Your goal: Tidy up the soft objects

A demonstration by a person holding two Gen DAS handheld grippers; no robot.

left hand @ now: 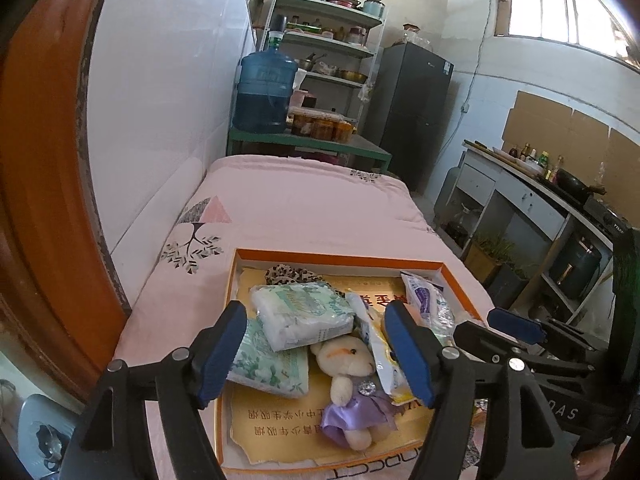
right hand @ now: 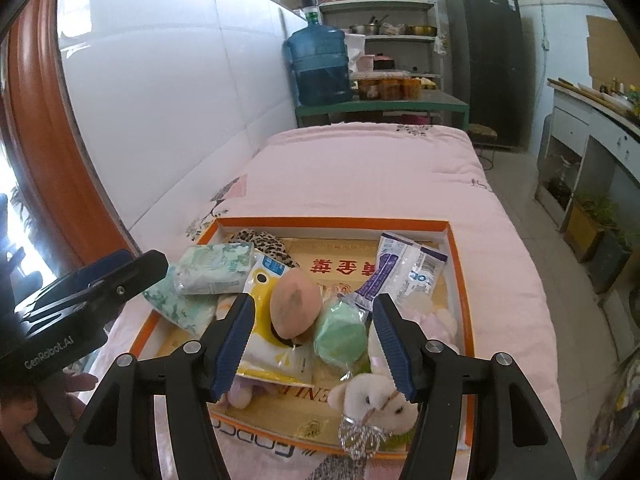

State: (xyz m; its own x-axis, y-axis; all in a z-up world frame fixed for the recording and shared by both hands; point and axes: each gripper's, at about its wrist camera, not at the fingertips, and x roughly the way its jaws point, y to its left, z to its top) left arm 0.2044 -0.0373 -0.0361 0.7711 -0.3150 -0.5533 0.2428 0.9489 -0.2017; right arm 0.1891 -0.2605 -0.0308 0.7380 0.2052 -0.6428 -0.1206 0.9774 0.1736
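An orange-rimmed shallow box [left hand: 340,258] [right hand: 332,222] lies on a pink quilt and holds soft items. In the left wrist view I see two green tissue packs [left hand: 304,314], a cream plush bear in a purple dress [left hand: 348,364] and a leopard-print cloth [left hand: 286,274]. My left gripper [left hand: 320,354] is open and empty, hovering above the bear. In the right wrist view I see a peach sponge [right hand: 295,304], a green sponge [right hand: 342,334], a yellow packet [right hand: 276,354], a white plush animal [right hand: 376,398] and a clear purple-printed pack [right hand: 404,272]. My right gripper [right hand: 314,346] is open and empty above the sponges.
The pink quilt [right hand: 380,172] covers a bed along a white tiled wall. Beyond it stand a green table with a blue water jug [left hand: 264,88], jars, a shelf rack and a dark fridge [left hand: 412,104]. A kitchen counter [left hand: 532,192] lines the right side.
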